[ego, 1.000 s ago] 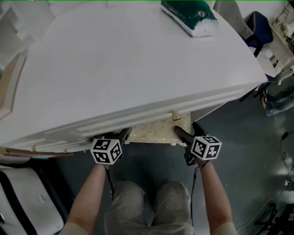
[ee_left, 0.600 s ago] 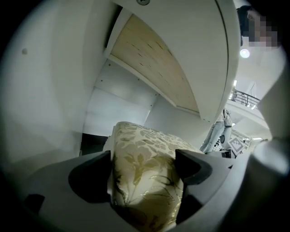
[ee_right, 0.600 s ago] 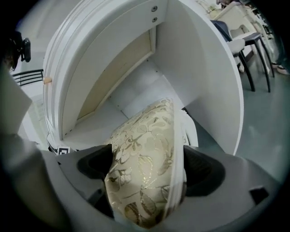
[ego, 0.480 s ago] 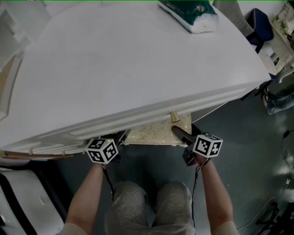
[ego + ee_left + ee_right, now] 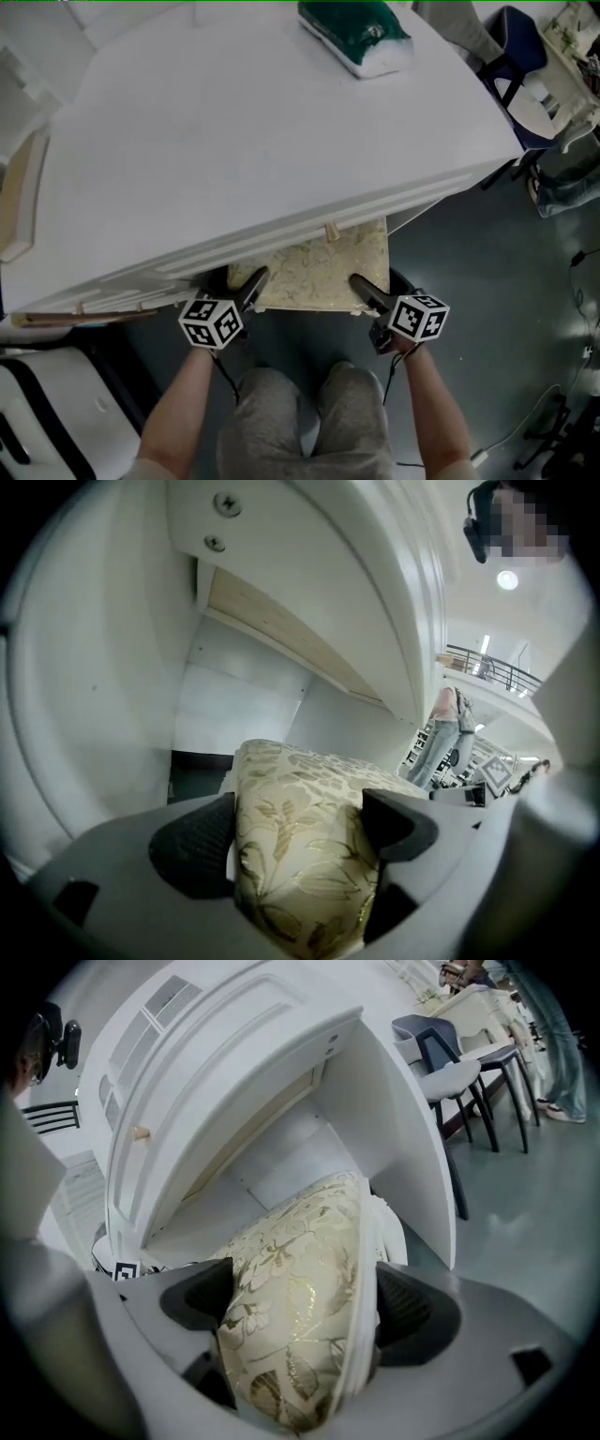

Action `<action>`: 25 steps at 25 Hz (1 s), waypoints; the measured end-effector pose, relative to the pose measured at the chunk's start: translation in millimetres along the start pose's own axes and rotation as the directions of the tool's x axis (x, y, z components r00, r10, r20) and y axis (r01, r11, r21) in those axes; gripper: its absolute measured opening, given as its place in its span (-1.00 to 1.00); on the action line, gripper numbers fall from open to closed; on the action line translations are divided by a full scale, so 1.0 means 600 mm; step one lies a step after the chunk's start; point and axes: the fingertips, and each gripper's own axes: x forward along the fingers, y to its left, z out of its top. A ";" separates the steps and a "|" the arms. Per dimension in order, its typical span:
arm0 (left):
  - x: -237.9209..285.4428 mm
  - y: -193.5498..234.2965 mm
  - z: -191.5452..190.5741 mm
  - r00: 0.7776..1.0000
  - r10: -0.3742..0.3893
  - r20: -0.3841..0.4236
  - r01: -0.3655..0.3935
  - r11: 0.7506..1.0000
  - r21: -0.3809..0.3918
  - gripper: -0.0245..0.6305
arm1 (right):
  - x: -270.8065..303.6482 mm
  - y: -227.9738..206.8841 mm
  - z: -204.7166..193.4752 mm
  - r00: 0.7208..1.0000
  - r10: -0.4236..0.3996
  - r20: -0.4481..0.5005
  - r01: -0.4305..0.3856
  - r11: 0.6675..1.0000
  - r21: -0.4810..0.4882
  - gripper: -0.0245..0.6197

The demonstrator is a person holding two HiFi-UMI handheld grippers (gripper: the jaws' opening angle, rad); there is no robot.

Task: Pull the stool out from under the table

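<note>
— What is changed beneath the bench (image 5: 262,131)?
— More of the stool (image 5: 314,267) is exposed at the head view's lower middle than a second ago; the pull is judged partly done.
— And the arms?
— They are stretched forward and low. The cushion's sides are pinched by the fingers of the left gripper (image 5: 247,287) and right gripper (image 5: 366,292).

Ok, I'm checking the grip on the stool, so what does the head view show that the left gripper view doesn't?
Head view only: the green-and-white packet on the white tabletop, and the person's grey-trousered knees. Left gripper view only: the left gripper's black pads pressing the cream, leaf-patterned stool cushion from both sides, and two screws under the table. Both: the cushion partly beneath the table's edge.
</note>
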 end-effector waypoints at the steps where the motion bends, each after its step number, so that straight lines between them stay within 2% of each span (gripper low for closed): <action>1: -0.014 -0.015 0.002 1.000 -0.004 -0.013 0.004 1.000 -0.002 0.40 | -0.022 0.008 -0.001 1.000 -0.007 -0.007 0.007 1.000 0.009 0.59; 8: -0.098 -0.154 0.034 0.990 -0.060 -0.125 0.058 0.998 -0.020 0.40 | -0.212 0.062 0.011 0.995 -0.098 -0.031 0.101 0.991 0.090 0.59; 14: -0.132 -0.307 0.079 0.972 -0.143 -0.187 0.141 0.990 -0.026 0.40 | -0.391 0.086 0.058 0.981 -0.191 -0.013 0.191 0.972 0.135 0.59; 21: -0.142 -0.495 0.135 0.934 -0.258 -0.247 0.258 0.966 -0.034 0.40 | -0.598 0.099 0.130 0.946 -0.320 0.042 0.309 0.936 0.169 0.59; 25: -0.146 -0.610 0.172 0.906 -0.332 -0.262 0.343 0.939 -0.002 0.40 | -0.716 0.105 0.163 0.919 -0.382 0.098 0.357 0.911 0.207 0.58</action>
